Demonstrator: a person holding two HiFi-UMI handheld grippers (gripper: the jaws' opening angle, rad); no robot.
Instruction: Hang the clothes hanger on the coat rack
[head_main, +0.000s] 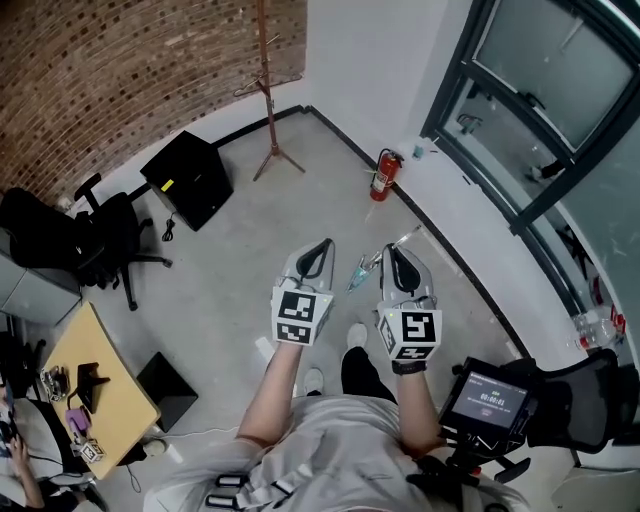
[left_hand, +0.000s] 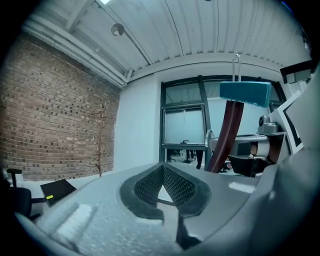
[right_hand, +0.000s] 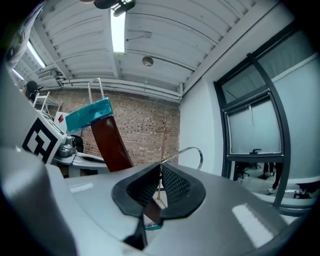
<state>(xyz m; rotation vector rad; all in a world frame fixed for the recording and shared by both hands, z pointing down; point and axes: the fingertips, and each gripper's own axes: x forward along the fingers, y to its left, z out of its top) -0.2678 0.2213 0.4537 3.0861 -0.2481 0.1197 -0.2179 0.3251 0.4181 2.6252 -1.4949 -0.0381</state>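
Note:
The wooden coat rack (head_main: 268, 95) stands far ahead by the brick wall; it shows thin in the left gripper view (left_hand: 101, 142) and straight beyond the jaws in the right gripper view (right_hand: 163, 131). My right gripper (head_main: 391, 252) is shut on the clothes hanger (head_main: 361, 271), a brown wooden one with teal parts and a metal hook (right_hand: 192, 150). Its brown arm and teal end rise at the left of the right gripper view (right_hand: 107, 137) and at the right of the left gripper view (left_hand: 227, 127). My left gripper (head_main: 322, 245) is beside it, shut, holding nothing.
A red fire extinguisher (head_main: 382, 174) stands by the right wall under the big window (head_main: 545, 95). A black box (head_main: 188, 178) and an office chair (head_main: 105, 240) sit at the left, a wooden desk (head_main: 95, 385) lower left. A chair with a screen (head_main: 492, 396) is at my right.

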